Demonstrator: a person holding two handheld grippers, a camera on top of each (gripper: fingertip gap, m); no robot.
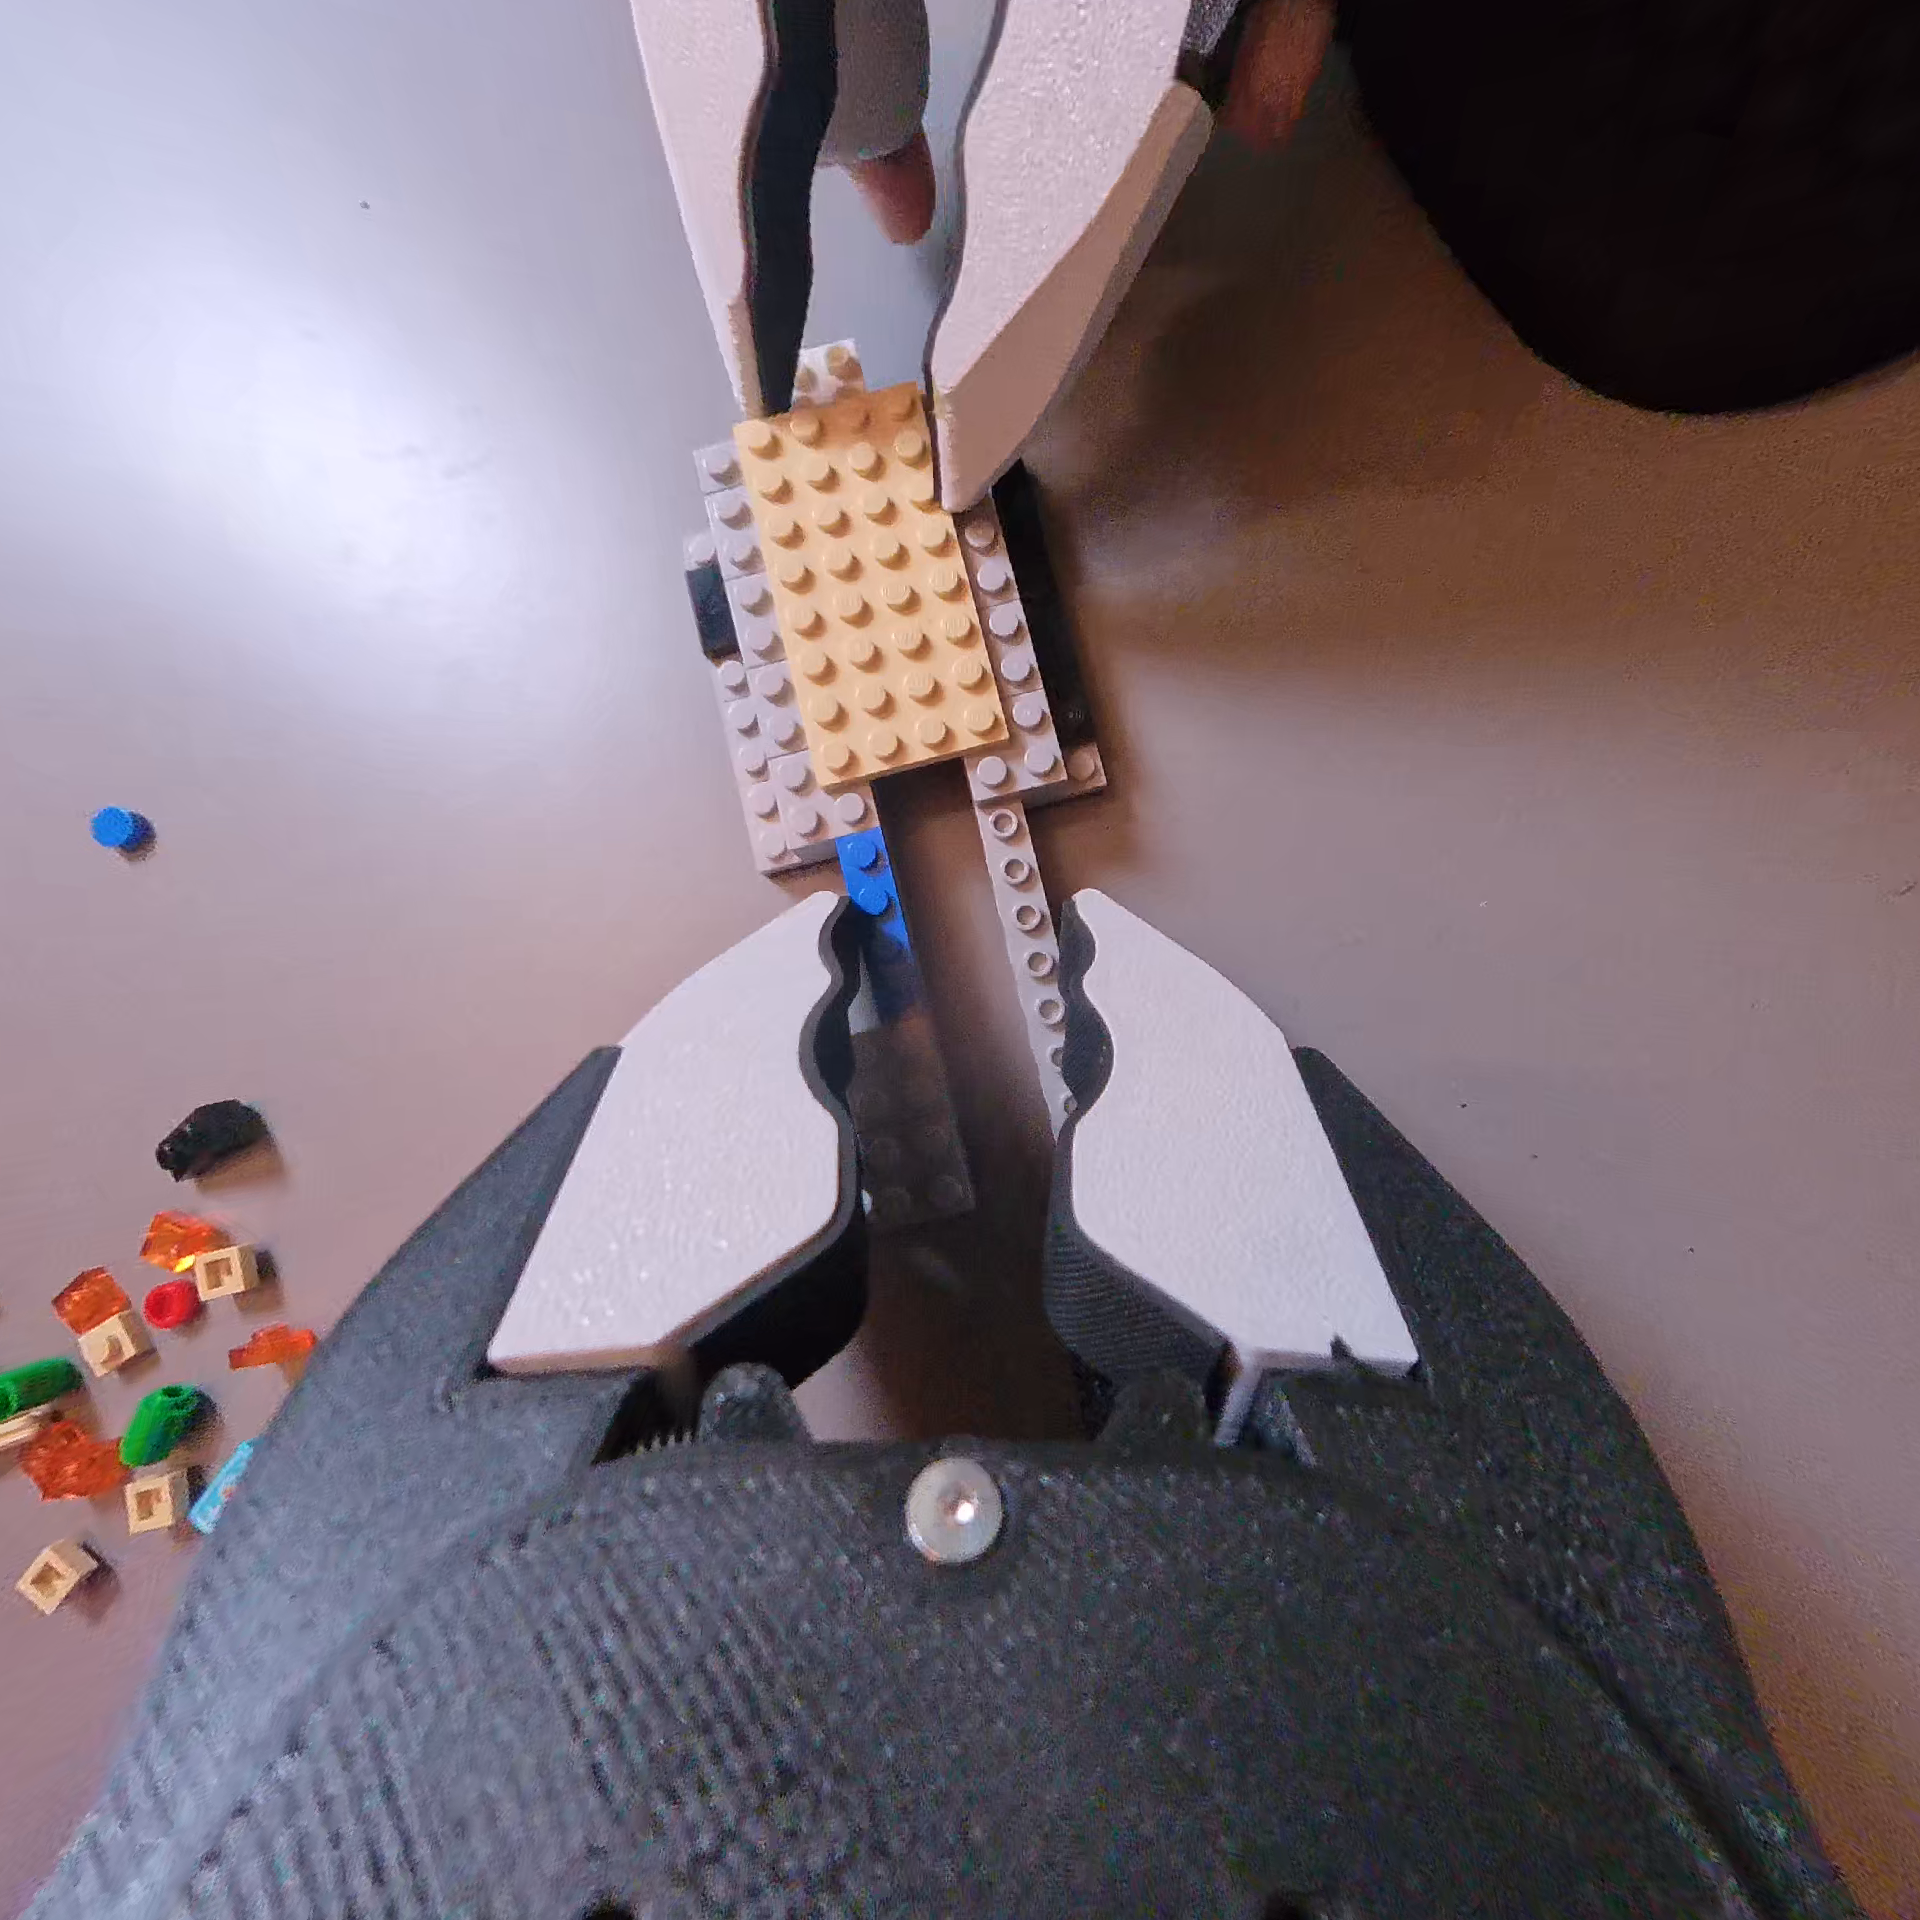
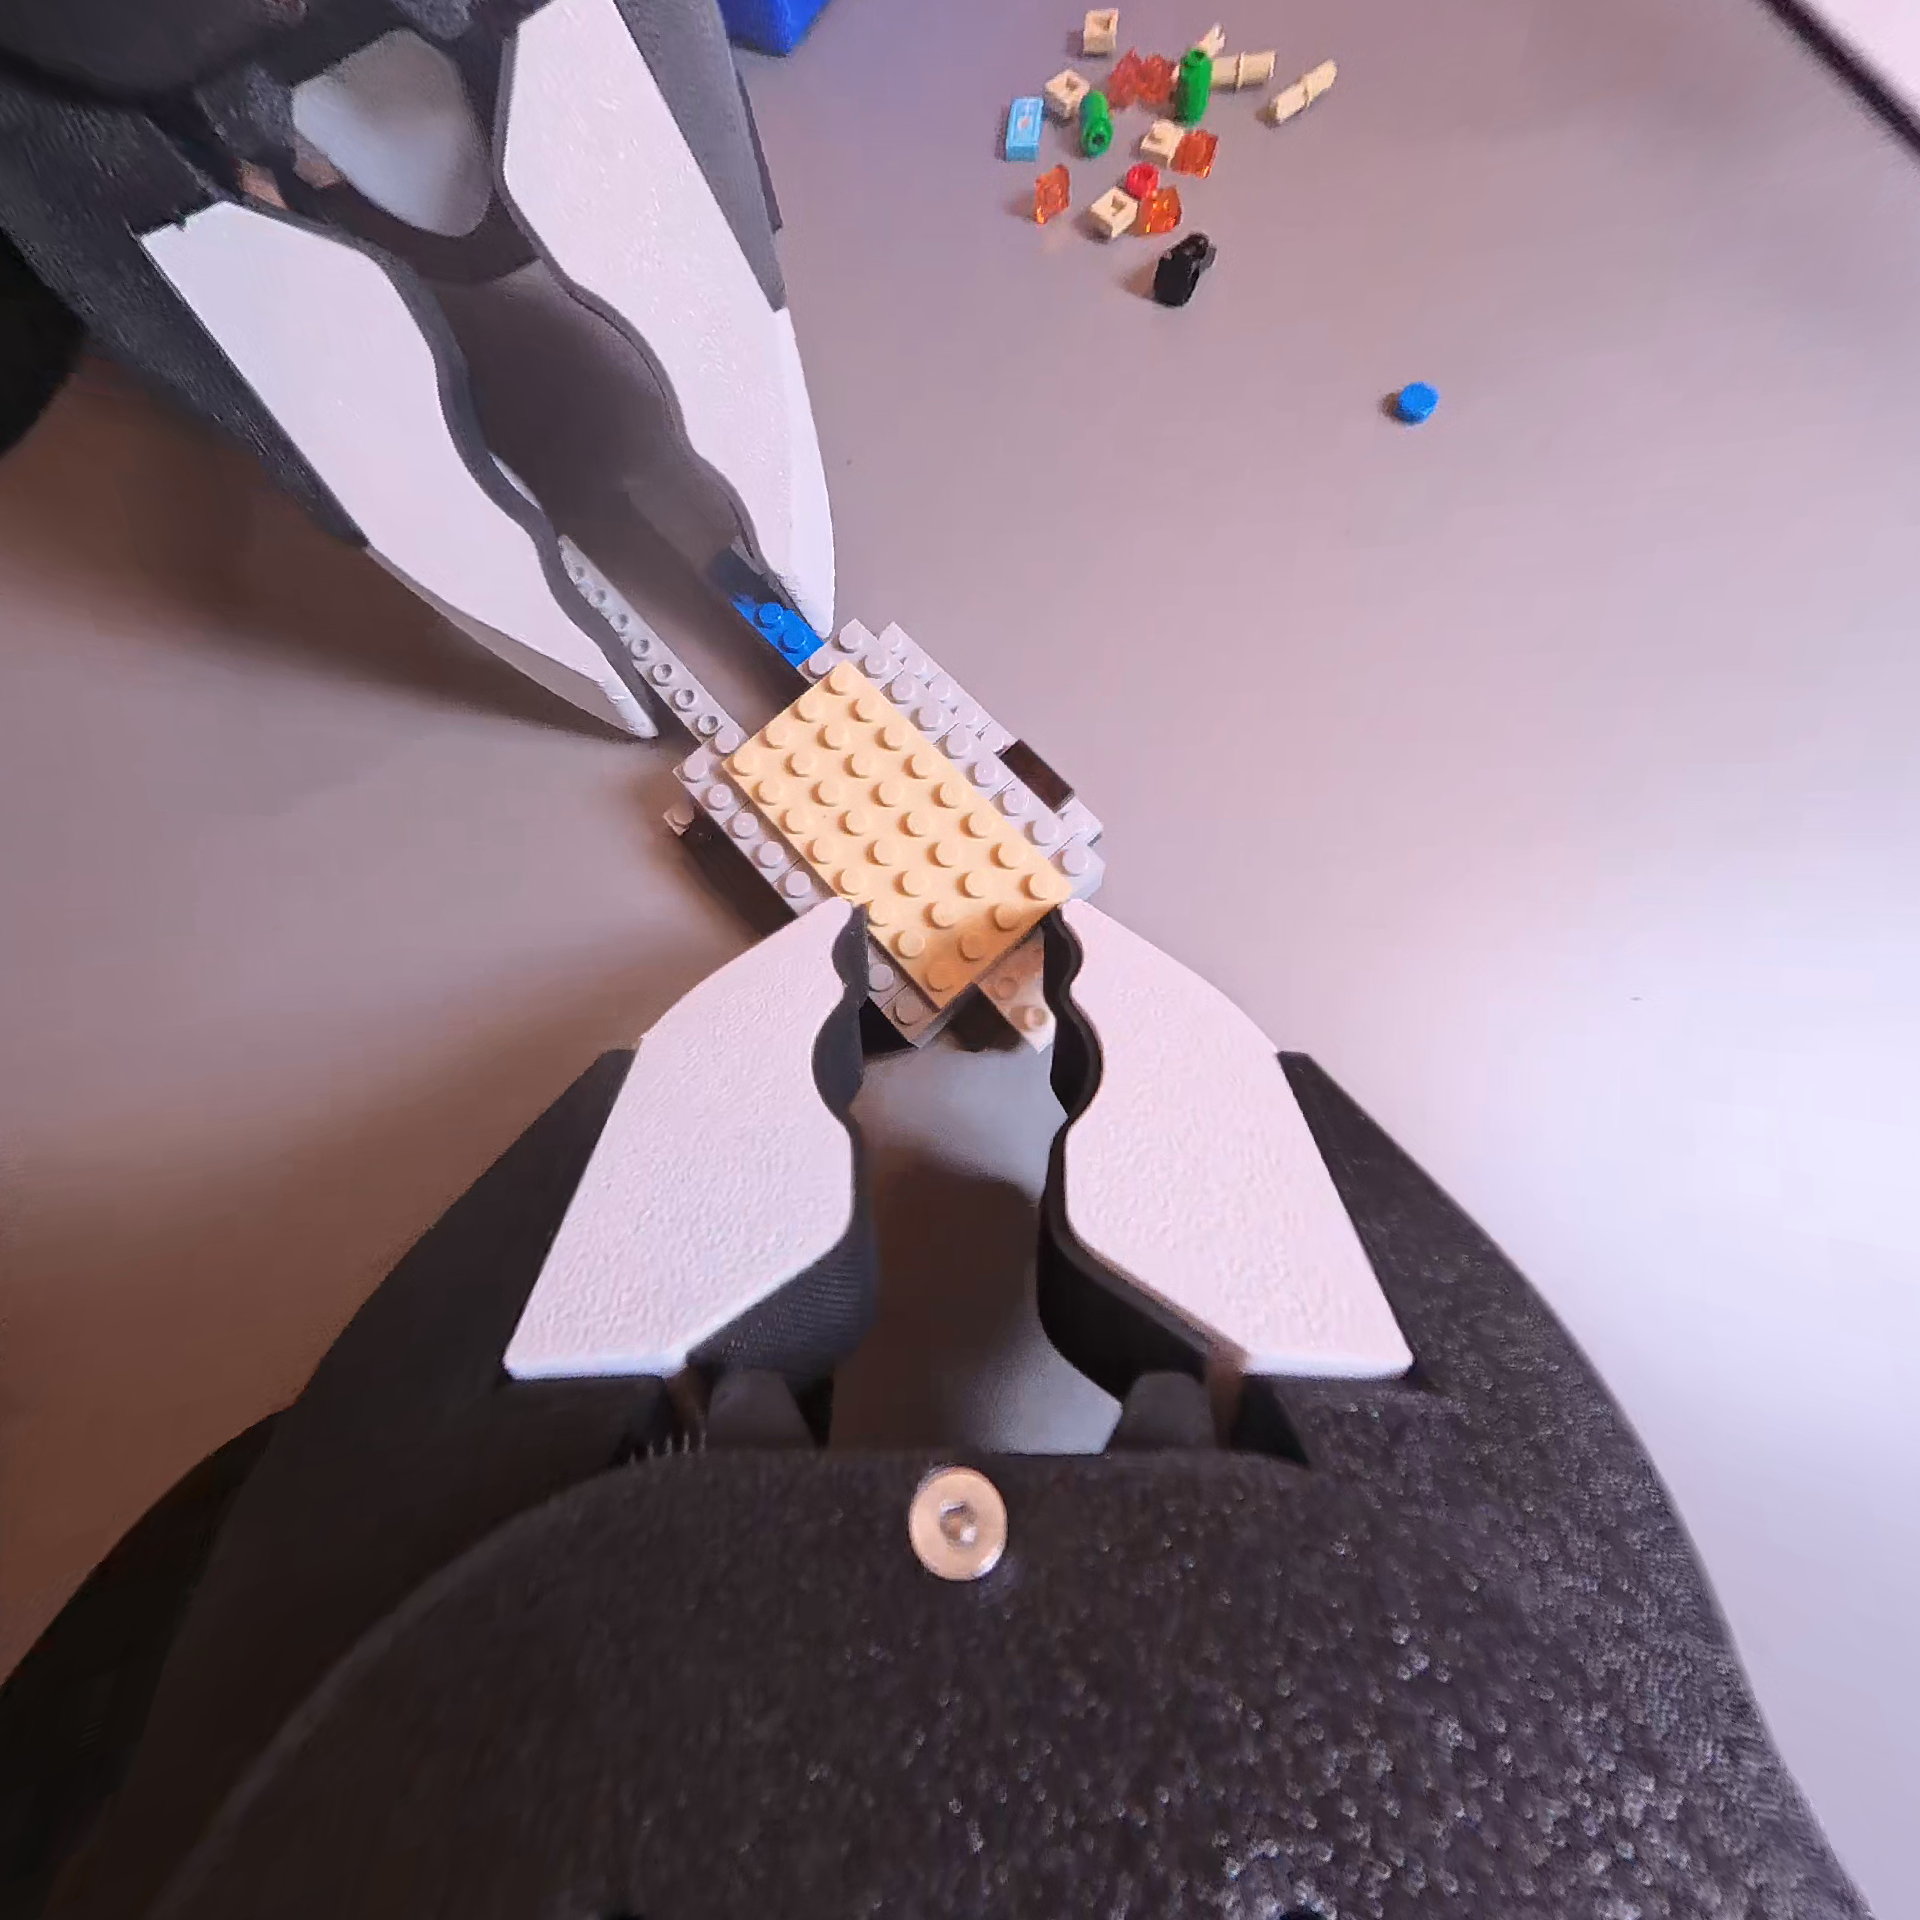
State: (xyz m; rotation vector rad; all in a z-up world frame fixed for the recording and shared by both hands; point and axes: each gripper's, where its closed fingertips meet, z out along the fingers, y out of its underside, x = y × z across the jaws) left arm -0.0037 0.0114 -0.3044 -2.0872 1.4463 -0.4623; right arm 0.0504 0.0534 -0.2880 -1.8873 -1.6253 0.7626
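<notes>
Brickwork sits flat on the bench (image 2: 1455, 831): a tan studded plate (image 1: 878, 592) stacked on grey plates, with black pieces under its edges, and two prongs running out of one end, a long grey strip (image 1: 1023, 935) and a blue-and-dark strip (image 1: 871, 904) (a bare gap lies between them). The left gripper (image 1: 956, 914) has its jaws narrowed onto the outer sides of the two prongs, pads against them as far as the view shows. The right gripper (image 2: 956, 935) grips the opposite end, jaws narrowed on the tan plate's corner and the grey layers beneath. To hold this well, I judge both grips should stay level and square, since the thin prongs could flex or pop off under a twist. Well apart lie loose small pieces (image 2: 1143, 135), orange, green, tan, red and black, and a single blue round stud (image 2: 1413, 402).
</notes>
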